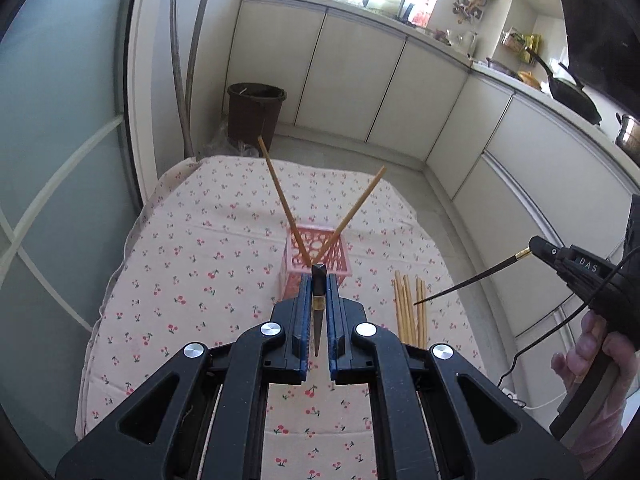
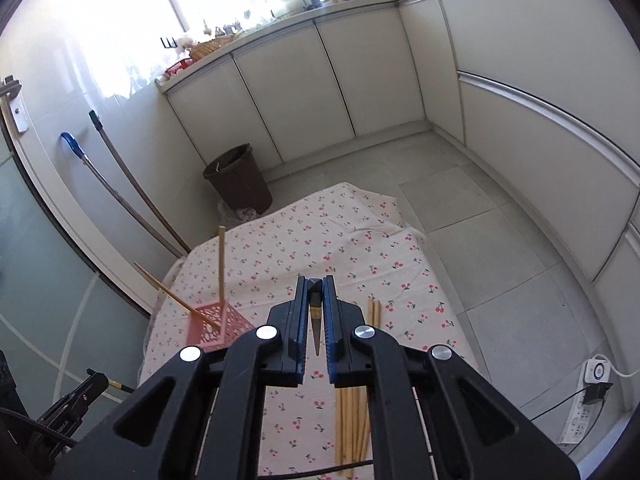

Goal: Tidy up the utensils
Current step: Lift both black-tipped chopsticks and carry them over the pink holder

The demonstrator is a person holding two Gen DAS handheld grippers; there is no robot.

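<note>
On the bench [image 1: 192, 264] the basket [image 1: 316, 260] stands near the middle, two chopsticks [image 1: 280, 196] leaning apart in it. A bundle of chopsticks [image 1: 410, 312] lies toward the right edge. A bin [image 1: 256, 114] stands on the floor beyond the far-left corner.

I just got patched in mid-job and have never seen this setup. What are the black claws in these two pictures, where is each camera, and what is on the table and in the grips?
No robot: a person carries a hand-held clamp in each hand, with a fisheye camera mounted on each, looking along its fingers. One picture is from the left gripper, the other from the right gripper.

Each gripper is shut on a black chopstick with a gold band.

The left view also shows the right gripper at its right edge, with its chopstick's thin end sticking out.

On the cherry-print tablecloth stand a pink basket with two wooden chopsticks leaning out, and a bundle of loose wooden chopsticks lying flat beside it.
</note>
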